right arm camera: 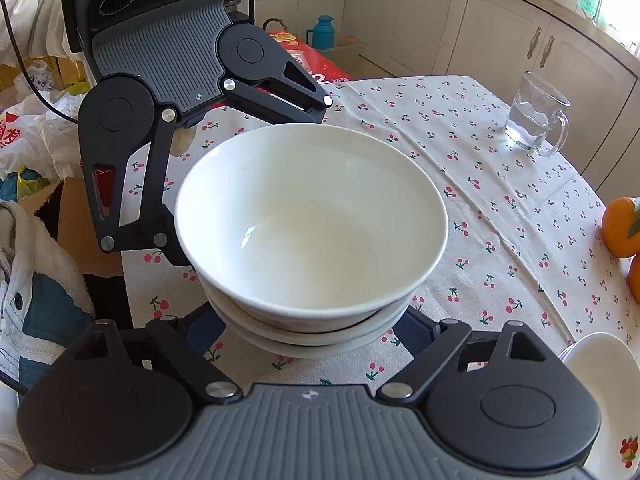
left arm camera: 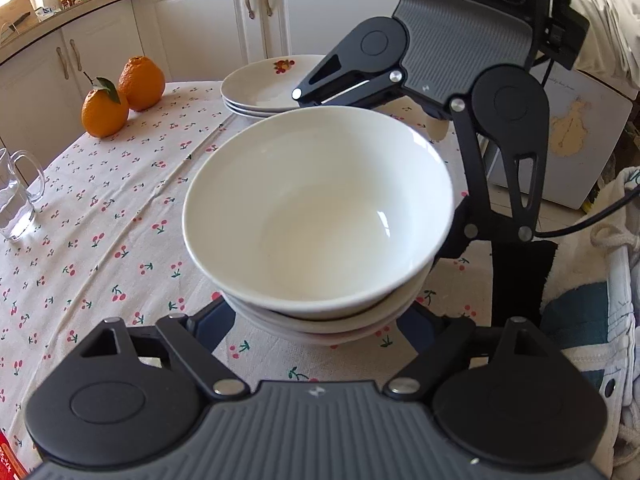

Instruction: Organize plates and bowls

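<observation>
We've got the left gripper [left arm camera: 320,320] and right gripper [right arm camera: 316,320] bracketing the stacked white bowls [left arm camera: 320,216], jaws wide, contact hidden; next, squeeze evenly and carry toward the plates [left arm camera: 264,84] at twelve o'clock.

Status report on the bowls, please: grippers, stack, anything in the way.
Left gripper and right gripper straddle the bowl stack from opposite sides, grip unclear. Plates stacked behind. Oranges and glass mug stand apart.

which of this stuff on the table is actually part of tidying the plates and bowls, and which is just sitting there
Part of the job:
- stack of white bowls
- stack of plates
- left gripper and right gripper, both set around the bowl stack

Just lying about:
- two oranges
- glass mug
- cherry-print tablecloth
- teal flask
</observation>
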Available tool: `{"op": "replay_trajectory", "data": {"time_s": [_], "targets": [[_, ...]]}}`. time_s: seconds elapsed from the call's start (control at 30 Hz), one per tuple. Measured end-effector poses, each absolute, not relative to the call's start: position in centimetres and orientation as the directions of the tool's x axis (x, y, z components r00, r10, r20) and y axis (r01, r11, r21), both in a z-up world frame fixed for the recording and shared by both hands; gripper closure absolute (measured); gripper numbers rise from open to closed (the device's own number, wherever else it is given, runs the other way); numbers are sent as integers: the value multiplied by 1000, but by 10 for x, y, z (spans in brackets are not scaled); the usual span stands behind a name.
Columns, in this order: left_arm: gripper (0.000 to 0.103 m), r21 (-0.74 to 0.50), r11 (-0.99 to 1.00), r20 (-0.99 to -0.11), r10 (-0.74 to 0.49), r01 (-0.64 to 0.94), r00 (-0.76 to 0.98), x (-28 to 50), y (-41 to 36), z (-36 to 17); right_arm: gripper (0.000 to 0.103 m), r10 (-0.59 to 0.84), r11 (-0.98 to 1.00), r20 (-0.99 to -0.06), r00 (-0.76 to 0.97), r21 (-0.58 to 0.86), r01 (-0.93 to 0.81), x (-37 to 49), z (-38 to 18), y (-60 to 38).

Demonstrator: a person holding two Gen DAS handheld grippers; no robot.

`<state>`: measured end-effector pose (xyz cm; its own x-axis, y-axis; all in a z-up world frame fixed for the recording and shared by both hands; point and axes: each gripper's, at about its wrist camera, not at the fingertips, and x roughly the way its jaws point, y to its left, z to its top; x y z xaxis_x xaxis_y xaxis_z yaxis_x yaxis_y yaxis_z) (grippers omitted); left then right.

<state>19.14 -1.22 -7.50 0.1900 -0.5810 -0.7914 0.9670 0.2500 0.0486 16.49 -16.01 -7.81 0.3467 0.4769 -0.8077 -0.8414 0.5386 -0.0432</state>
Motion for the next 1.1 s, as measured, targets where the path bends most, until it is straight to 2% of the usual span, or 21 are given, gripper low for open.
{"op": "replay_trajectory", "data": {"time_s": [0.13, 0.67, 1.1], "targets": [[20, 23, 236, -792, -589, 971, 162, 195, -11, -76, 12, 484, 534, -809, 333, -28, -845, 166, -79, -160], [20, 16, 243, -796, -584, 970, 160, 194, -13, -74, 13, 496, 535, -812, 309, 5, -845, 173, -78, -163], [21, 33, 224, -776, -609, 974, 166, 201, -58, -44, 13, 504, 555, -793, 342, -6, -832, 173, -53, -205]]}}
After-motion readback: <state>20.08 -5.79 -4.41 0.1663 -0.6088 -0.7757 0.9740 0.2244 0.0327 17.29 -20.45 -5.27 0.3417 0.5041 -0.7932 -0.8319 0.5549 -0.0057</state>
